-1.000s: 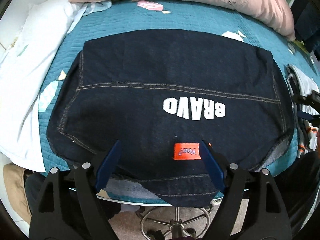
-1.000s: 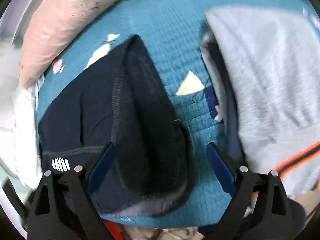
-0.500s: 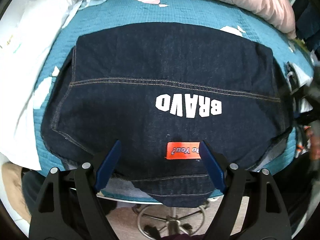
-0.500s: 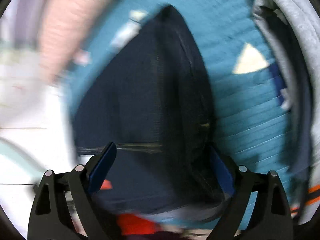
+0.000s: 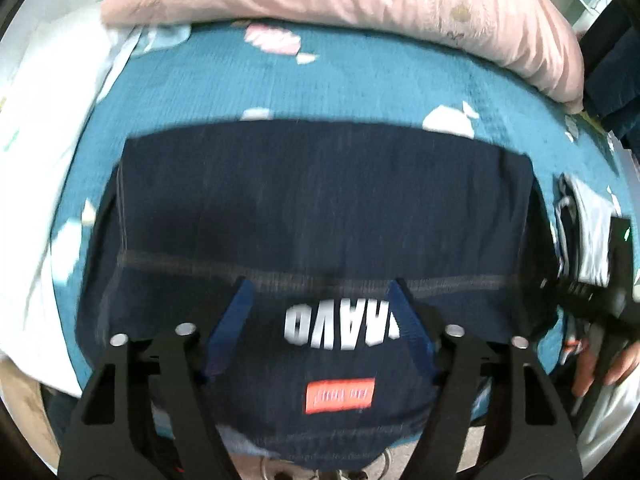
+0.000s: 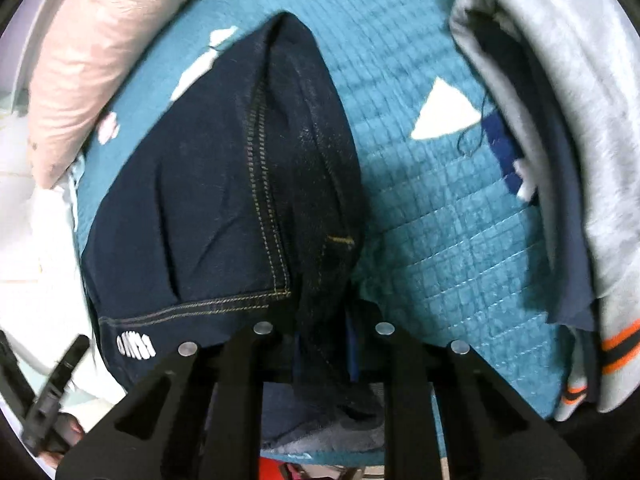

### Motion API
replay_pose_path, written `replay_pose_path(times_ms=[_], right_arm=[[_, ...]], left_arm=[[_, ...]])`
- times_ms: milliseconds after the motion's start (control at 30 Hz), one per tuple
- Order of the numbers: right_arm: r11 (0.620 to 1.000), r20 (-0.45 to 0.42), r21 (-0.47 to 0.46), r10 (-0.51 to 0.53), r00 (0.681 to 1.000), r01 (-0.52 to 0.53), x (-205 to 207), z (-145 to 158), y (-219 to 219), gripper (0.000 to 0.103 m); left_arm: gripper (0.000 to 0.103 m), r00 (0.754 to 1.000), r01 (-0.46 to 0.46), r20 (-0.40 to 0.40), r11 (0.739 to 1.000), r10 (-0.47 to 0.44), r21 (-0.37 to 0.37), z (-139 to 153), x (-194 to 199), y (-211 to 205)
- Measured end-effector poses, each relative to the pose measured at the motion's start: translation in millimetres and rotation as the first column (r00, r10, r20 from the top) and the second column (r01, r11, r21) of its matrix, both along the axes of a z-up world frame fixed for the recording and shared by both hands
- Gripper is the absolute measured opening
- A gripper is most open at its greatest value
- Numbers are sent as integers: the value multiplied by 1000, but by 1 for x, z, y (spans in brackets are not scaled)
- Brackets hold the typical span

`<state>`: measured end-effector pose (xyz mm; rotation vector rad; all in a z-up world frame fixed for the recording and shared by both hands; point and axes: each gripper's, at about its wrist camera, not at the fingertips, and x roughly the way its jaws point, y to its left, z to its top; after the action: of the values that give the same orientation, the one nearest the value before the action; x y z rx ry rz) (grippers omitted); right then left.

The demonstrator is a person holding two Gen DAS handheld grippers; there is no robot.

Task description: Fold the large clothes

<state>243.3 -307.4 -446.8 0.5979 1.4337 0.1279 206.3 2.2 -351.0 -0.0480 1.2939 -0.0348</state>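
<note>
A dark denim jacket (image 5: 320, 200) lies back-up on the teal quilt (image 5: 360, 80), with white "BRAVO" lettering and an orange label near its close edge. My left gripper (image 5: 320, 286) hovers over the lettering. Its jaws are closing, the blue fingers (image 5: 236, 320) still apart, and I see no fabric pinched between them. In the right wrist view, my right gripper (image 6: 324, 332) sits at the jacket's (image 6: 200, 200) side edge. Its jaws are closing and pinch a raised fold of denim. A hand holds that gripper at the far right of the left wrist view.
A pink pillow (image 5: 360, 8) runs along the far side of the bed, and white bedding (image 5: 36, 160) lies on the left. A grey garment with orange stripes (image 6: 580, 80) is piled to the right of the jacket. The bed's near edge is just under both grippers.
My left gripper moved forward over the jacket, from the orange label to the lettering, and its fingers came closer together. My right gripper went from wide open to pinching the jacket's side fold.
</note>
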Motion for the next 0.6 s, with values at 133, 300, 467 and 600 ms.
replay_pose_path(times_ms=[133,300,467,600], right_arm=[[1000,-27,-17,1,1000,-1,9,-2,8,18],[999,-31,-46,9,999,-11,14,-9,11,18],[1000,-29,-16,4,1000,-4,16,-12,13,18],[1000,-32,15,5,999,-5,17,-16,9,18]], left_arm=[[28,1000,30,-6,999,-30,-43,7,45,-5],[3,1000,14,-20,1000,-14,-14,5,105,-13],[3,996,-51,-78,998,47,-43,-23,142,-10],[0,979,-65,-193,998,66,10,-83,162,-7]])
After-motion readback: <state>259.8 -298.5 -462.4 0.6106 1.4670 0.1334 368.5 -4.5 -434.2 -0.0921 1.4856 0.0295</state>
